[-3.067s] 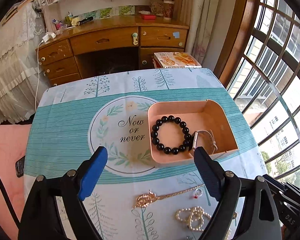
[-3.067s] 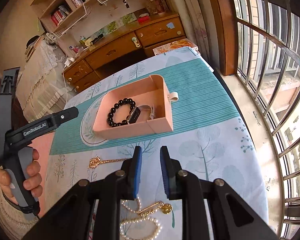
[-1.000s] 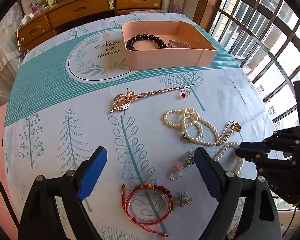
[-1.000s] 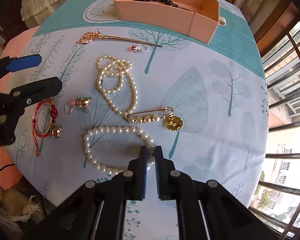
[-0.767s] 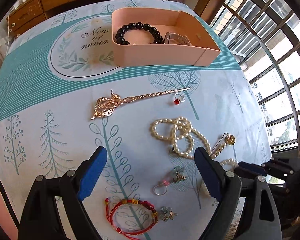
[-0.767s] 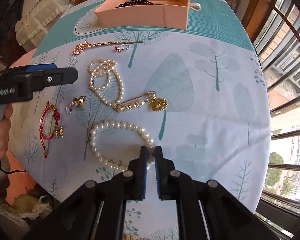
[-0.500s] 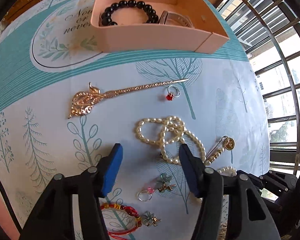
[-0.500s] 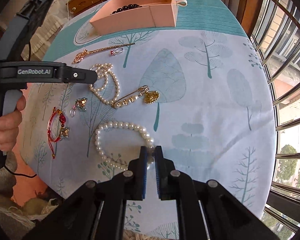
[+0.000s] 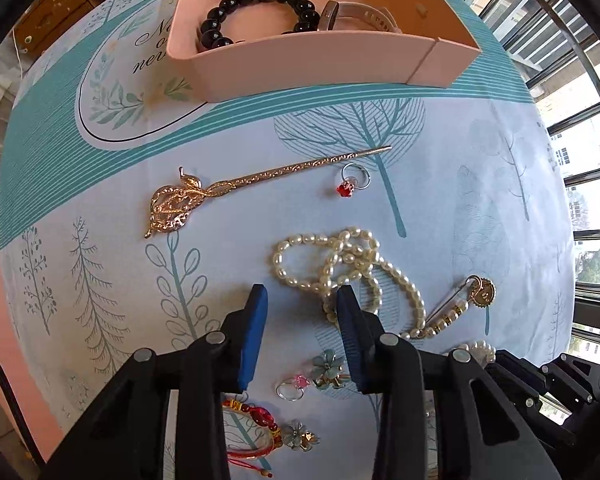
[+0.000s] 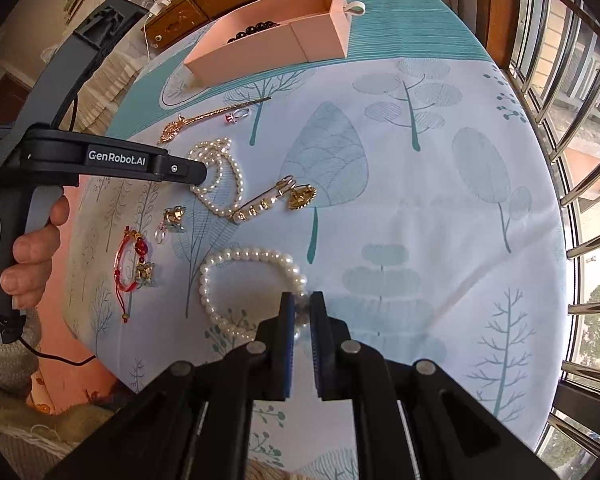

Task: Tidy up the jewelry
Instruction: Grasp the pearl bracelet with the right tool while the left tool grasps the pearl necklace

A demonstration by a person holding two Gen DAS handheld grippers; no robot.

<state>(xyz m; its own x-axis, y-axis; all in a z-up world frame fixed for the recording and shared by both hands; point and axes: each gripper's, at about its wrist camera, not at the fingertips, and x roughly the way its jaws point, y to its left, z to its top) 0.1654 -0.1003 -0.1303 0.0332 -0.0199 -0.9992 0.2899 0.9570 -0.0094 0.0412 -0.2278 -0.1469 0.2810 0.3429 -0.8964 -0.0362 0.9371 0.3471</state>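
- Step: right gripper point(image 10: 302, 312) pinching pearl bracelet point(image 10: 236, 258), still on cloth.
- Left gripper point(image 9: 300, 300) closing, nothing between jaws yet, beside pearl necklace point(image 9: 342, 258).
- Next: lift bracelet, carry to pink box point(image 10: 260, 56).

"GenRobot.AI" – left gripper point(image 10: 196, 172); "never" – tablecloth point(image 9: 100, 160).
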